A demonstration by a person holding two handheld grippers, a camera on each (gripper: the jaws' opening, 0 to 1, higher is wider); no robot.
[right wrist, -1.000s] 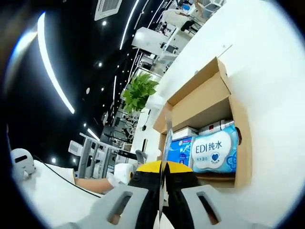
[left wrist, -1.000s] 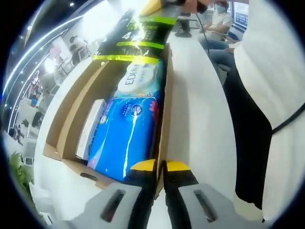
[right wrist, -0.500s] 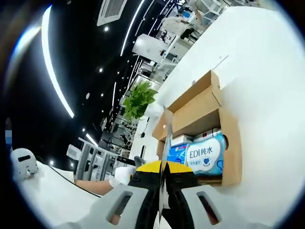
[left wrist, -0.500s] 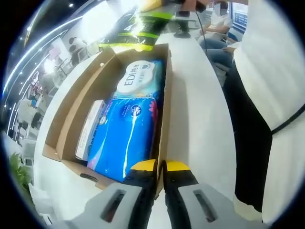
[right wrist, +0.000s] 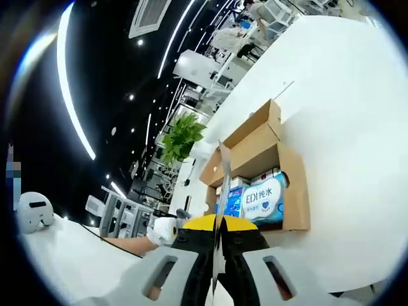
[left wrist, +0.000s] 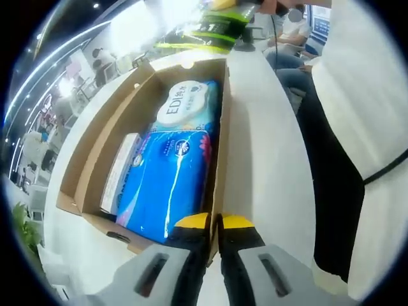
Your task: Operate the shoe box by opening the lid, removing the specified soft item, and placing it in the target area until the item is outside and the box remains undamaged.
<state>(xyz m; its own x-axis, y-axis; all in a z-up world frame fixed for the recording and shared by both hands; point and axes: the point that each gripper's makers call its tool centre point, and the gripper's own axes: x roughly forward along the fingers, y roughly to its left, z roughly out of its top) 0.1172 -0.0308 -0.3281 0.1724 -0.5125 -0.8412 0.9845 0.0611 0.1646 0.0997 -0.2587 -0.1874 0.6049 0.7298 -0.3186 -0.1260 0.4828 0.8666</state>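
Open cardboard shoe box (left wrist: 95, 137) sits on a white table (left wrist: 268, 159), lid off the box body. In left gripper view the left gripper (left wrist: 213, 223) has yellow-tipped jaws pressed together on the box's near side wall, pinching the cardboard edge at the corner. Inside the box: blue soft tissue pack (left wrist: 169, 185) lying lengthwise along the wall nearest the gripper, white/blue EDI wet-wipes pack (left wrist: 185, 105) touching it at the far end, and a flat white box (left wrist: 121, 172) lying beside the blue pack on its other side. All soft items are in the box, none out on the table. Black lid w/ green-yellow stripes (left wrist: 213, 25) is held up above the far end of the box, apart from the box rim. Person in white top w/ dark strap (left wrist: 363, 146) stands just beside the table at right. In right gripper view the right gripper (right wrist: 217, 226) jaws are clamped together on the lid, seen edge-on as a thin sheet (right wrist: 221, 191) rising between the tips. Beyond it the same shoe box (right wrist: 293, 191) lies on the table (right wrist: 344, 127), wipes pack (right wrist: 261, 199) and blue pack (right wrist: 228, 203) visible in the opening. Gloved hand (right wrist: 164, 229) at lower left, green potted plant (right wrist: 182, 137) past the table in bkgd.
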